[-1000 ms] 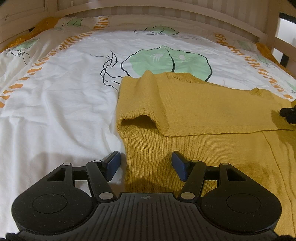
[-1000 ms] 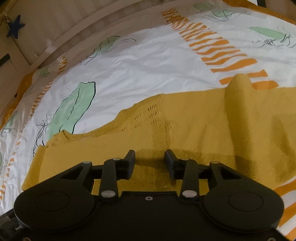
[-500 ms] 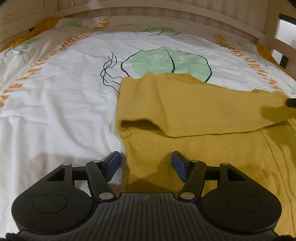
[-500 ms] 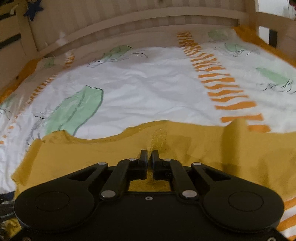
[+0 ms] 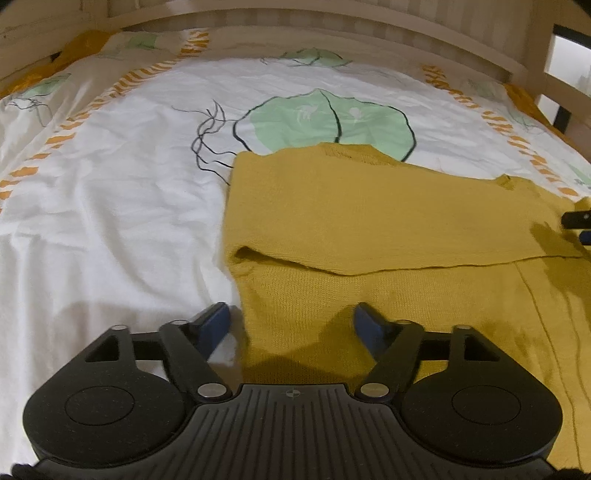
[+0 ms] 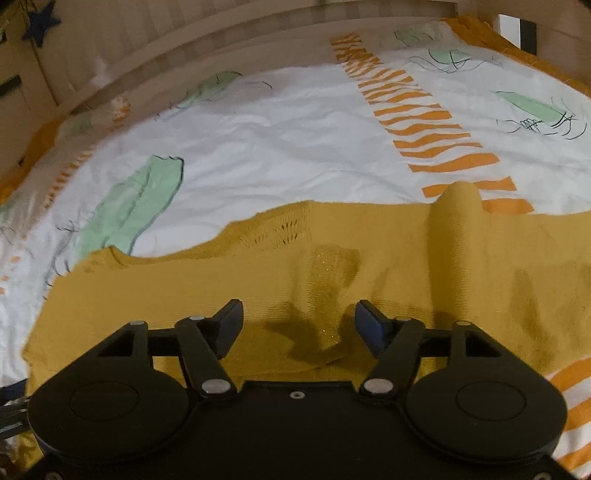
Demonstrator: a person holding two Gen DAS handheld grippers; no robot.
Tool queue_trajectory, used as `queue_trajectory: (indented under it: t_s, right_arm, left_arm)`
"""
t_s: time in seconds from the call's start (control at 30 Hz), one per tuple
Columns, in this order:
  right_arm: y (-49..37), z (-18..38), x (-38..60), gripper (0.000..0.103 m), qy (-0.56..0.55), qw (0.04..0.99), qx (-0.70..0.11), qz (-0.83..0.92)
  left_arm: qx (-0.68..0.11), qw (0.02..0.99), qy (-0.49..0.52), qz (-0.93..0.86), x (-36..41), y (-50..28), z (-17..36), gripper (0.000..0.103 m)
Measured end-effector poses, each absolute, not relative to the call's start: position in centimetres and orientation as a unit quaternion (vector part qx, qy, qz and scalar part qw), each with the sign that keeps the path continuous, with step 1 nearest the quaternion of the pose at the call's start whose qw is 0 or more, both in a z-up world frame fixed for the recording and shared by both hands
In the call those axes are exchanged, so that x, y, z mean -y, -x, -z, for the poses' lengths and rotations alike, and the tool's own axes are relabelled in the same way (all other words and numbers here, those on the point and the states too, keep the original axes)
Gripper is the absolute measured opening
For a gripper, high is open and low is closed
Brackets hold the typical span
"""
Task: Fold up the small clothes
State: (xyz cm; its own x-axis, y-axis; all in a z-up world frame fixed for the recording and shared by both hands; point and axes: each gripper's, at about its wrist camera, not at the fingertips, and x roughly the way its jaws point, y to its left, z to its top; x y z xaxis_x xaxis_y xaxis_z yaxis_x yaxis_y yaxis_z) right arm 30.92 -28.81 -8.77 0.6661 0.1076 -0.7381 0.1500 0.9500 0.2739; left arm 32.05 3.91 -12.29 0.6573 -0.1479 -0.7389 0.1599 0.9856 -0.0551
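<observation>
A mustard-yellow knit garment (image 5: 369, 206) lies on the bed with its upper part folded down over the lower part. My left gripper (image 5: 291, 317) hovers over the garment's near left edge. Its jaws are opening, and cloth lies below them but not pinched. In the right wrist view the same garment (image 6: 369, 266) spreads across the foreground, with a raised ridge (image 6: 458, 221) at right. My right gripper (image 6: 299, 314) stands over a small crease in the cloth. Its jaws are opening, and the pads are off the fabric. The right gripper's fingertips (image 5: 578, 221) also show at the left wrist view's right edge.
The white duvet (image 5: 110, 206) carries green leaf prints and orange stripes (image 6: 424, 122). A pale wooden bed rail (image 5: 332, 22) curves around the far side, with slats at right (image 5: 554, 74). A blue star (image 6: 40, 26) hangs on the wall.
The right gripper closed on the garment's edge, then opened and let it go. The folded layer now lies flatter. The left gripper's jaws have spread wider, and it has stayed in place.
</observation>
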Motion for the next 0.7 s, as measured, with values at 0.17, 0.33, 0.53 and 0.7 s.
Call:
queue_trajectory:
  t_s: [0.17,0.33,0.53,0.7]
  right_arm:
    - [-29.2,7.5,30.5,0.077,-0.185,0.898,-0.399,-0.004]
    - [-27.7,6.6,32.9,0.089,-0.210,0.898,-0.387,-0.003]
    - [-25.9,6.4,36.4,0.093,-0.220,0.897,-0.382,0.019]
    - [-24.3,6.7,40.3,0.094,-0.224,0.895,-0.383,0.048]
  left_arm:
    - [-0.420,0.904,-0.001,0.084,-3.4,-32.4,12.3,0.093]
    - [-0.425,0.902,0.003,0.075,-2.9,-32.5,12.4,0.098]
    - [-0.450,0.891,0.003,0.054,-2.5,-33.2,11.4,0.091]
    - [-0.448,0.891,0.040,0.057,-2.0,-32.0,9.2,0.090]
